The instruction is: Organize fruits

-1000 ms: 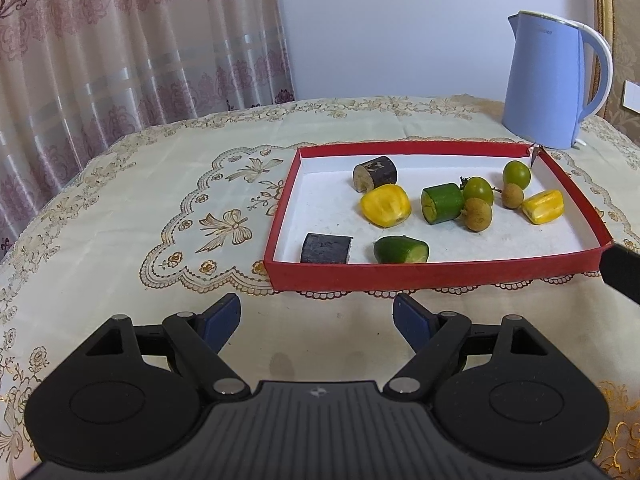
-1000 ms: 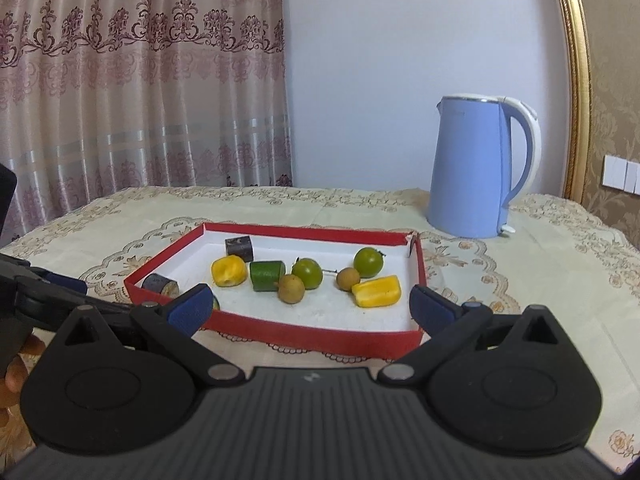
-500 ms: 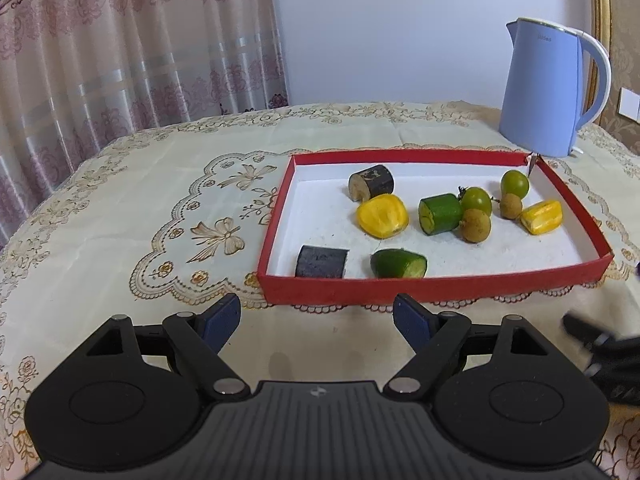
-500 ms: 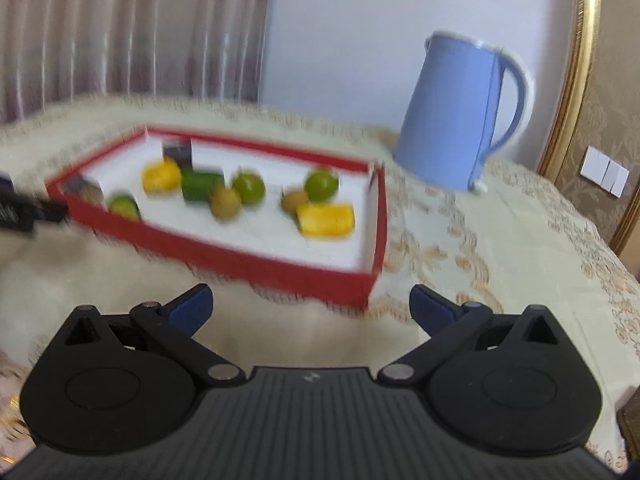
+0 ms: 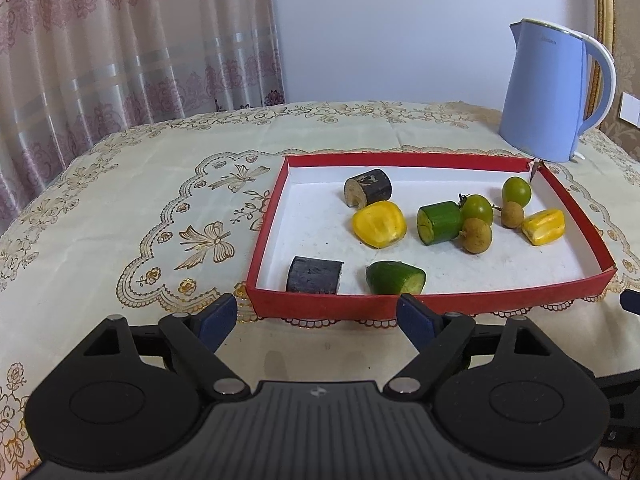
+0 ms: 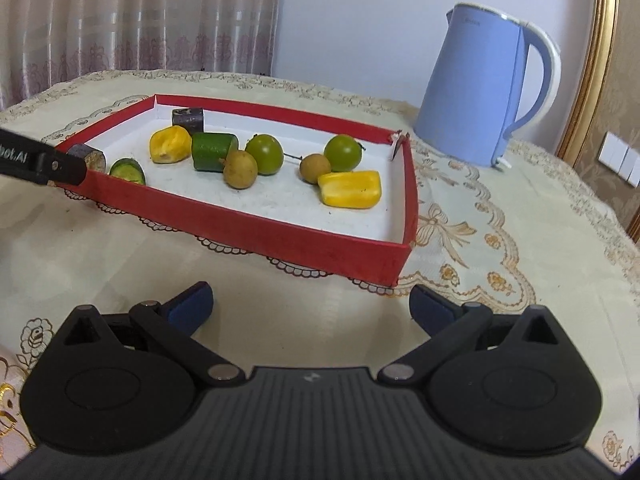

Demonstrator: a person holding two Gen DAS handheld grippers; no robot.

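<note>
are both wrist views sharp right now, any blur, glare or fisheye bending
Left wrist view: sharp, soft even light, no harsh glare; the red tray edges bow slightly and the corners go dark. Right wrist view: also sharp, the kettle leans with fisheye distortion, the curtain looks a bit washed out, and the right gripper casts a soft shadow on the tablecloth.

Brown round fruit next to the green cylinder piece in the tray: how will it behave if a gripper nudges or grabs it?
The brown round fruit looks near-spherical, so a nudge would likely roll it across the red tray floor. It rests against the green cylinder piece, which may block rolling that way. Small and smooth-looking, it could squirt out of an off-centre pinch.
</note>
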